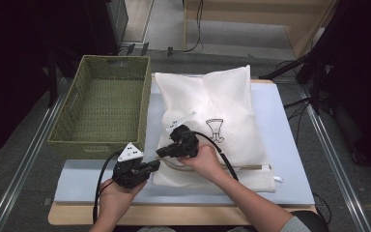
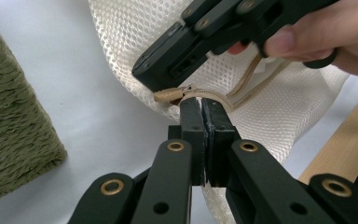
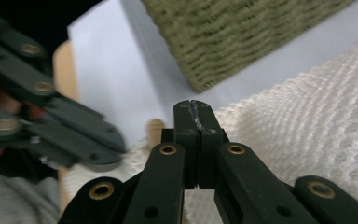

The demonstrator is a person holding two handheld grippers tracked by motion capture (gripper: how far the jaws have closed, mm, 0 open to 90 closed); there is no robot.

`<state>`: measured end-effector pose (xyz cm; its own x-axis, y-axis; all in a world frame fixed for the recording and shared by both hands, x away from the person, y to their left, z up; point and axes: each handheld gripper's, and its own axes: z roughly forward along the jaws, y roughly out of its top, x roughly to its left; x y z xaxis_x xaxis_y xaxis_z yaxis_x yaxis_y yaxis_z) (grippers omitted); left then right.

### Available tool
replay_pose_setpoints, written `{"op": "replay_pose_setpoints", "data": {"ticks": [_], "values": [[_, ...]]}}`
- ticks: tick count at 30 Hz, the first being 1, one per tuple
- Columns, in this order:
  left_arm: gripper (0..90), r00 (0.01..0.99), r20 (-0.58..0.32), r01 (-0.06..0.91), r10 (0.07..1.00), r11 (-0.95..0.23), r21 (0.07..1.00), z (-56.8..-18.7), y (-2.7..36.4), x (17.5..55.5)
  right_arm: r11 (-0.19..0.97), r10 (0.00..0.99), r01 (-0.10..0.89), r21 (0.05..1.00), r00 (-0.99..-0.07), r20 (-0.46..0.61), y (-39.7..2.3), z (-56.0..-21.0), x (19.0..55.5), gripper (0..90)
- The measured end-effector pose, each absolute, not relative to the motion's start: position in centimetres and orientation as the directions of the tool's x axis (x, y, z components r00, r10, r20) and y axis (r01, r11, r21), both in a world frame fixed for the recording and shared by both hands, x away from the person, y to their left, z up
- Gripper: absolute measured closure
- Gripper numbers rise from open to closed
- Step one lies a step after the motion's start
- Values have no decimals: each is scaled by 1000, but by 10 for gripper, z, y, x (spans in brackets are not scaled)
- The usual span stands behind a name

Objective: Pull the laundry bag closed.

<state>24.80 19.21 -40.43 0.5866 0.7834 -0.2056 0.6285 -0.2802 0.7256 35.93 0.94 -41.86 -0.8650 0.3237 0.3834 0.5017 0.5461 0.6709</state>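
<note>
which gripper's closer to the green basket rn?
Left. The left gripper sits just below the green basket's near wall, at the mesh bag's corner. The right gripper is over the bag, slightly farther right.

We count one white mesh bag [image 1: 212, 121], one green woven basket [image 1: 104, 104], one tan zipper pull [image 2: 168, 96], two handheld grippers, the left gripper [image 1: 152, 166] and the right gripper [image 1: 162, 152], and two hands holding them.

Both tongs [image 1: 155, 165] [image 1: 160, 152] clamped, tips adjacent.
</note>
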Motion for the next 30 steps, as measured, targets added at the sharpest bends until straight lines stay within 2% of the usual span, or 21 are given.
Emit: {"op": "replay_pose_setpoints", "data": {"ticks": [5,13,19,22,30], "values": [[893,585,-203,637,785,-291,713,-407,192,249,545,278,487,683,-873,401,8,-416,357,900],[892,581,-207,642,787,-287,711,-408,195,250,558,257,473,682,-880,400,5,-416,356,900],[892,587,-199,633,785,-291,717,-407,194,249,561,324,481,673,-876,356,5,-417,357,900],[891,584,-206,637,785,-286,716,-407,196,251,566,317,465,681,-885,341,4,-415,356,900],[892,592,-198,635,781,-301,711,-410,194,249,563,302,442,698,-896,325,10,-409,354,774]]}}
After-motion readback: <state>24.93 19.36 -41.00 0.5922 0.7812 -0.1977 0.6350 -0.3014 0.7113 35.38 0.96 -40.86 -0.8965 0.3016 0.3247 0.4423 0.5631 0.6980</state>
